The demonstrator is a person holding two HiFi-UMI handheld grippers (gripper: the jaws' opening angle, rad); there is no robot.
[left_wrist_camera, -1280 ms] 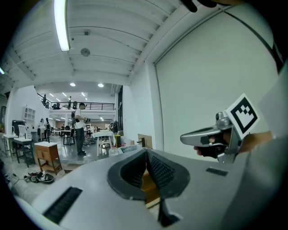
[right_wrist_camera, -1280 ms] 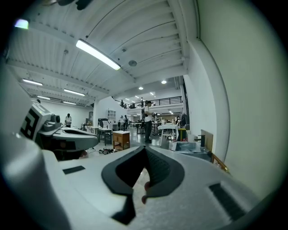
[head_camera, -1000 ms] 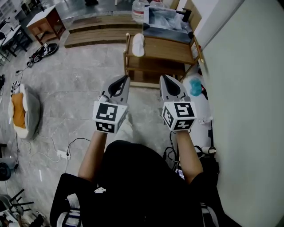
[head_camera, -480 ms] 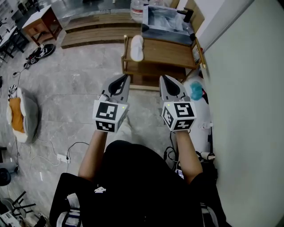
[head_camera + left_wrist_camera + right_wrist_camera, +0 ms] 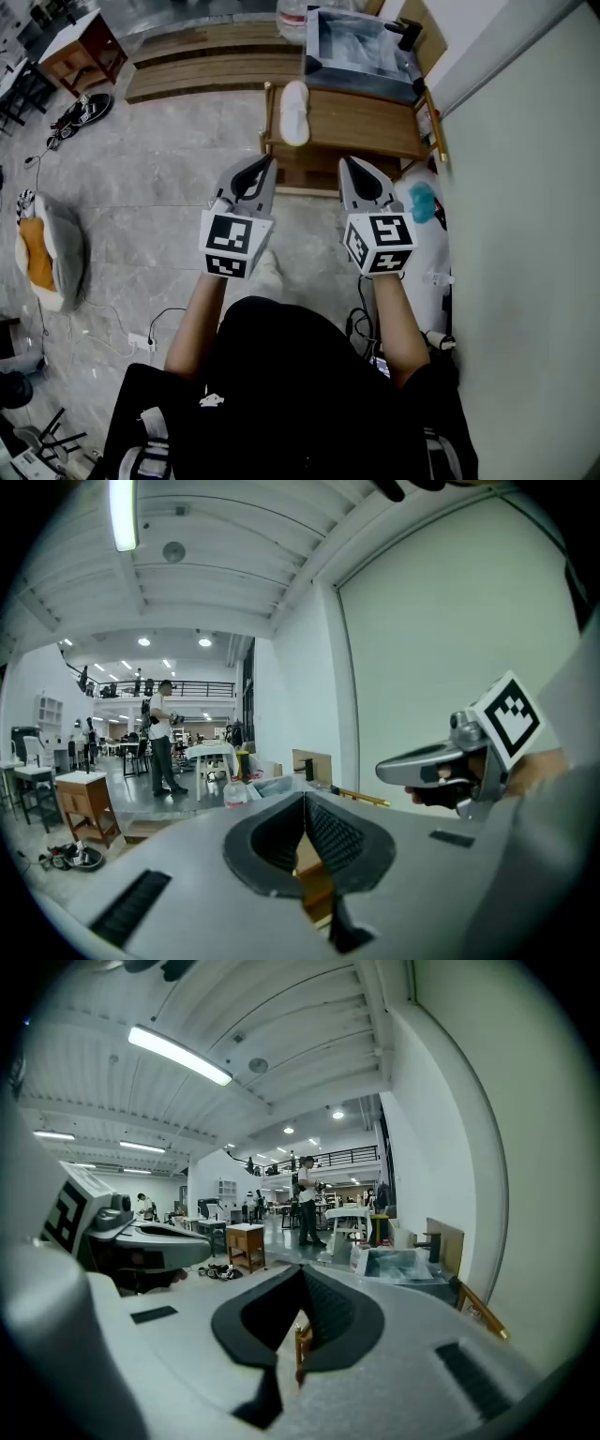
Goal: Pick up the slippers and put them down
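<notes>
Fingers (image 5: pixel 330 834) of both grippers are pressed together, gripping nothing.
We hold the left gripper (image 5: pixel 270 164) and the right gripper (image 5: pixel 345 163) side by side above the grey floor (image 5: pixel 159 187), tips toward a wooden rack (image 5: pixel 375 117). The white slippers (image 5: pixel 294 99) lie on the rack's left end, ahead of the left gripper and apart from it. A sink unit (image 5: pixel 361 42) stands beyond the rack, and a wall (image 5: pixel 525 234) runs along the right. A cushion (image 5: pixel 42 248) and shoes (image 5: pixel 80 108) lie well to the left.
</notes>
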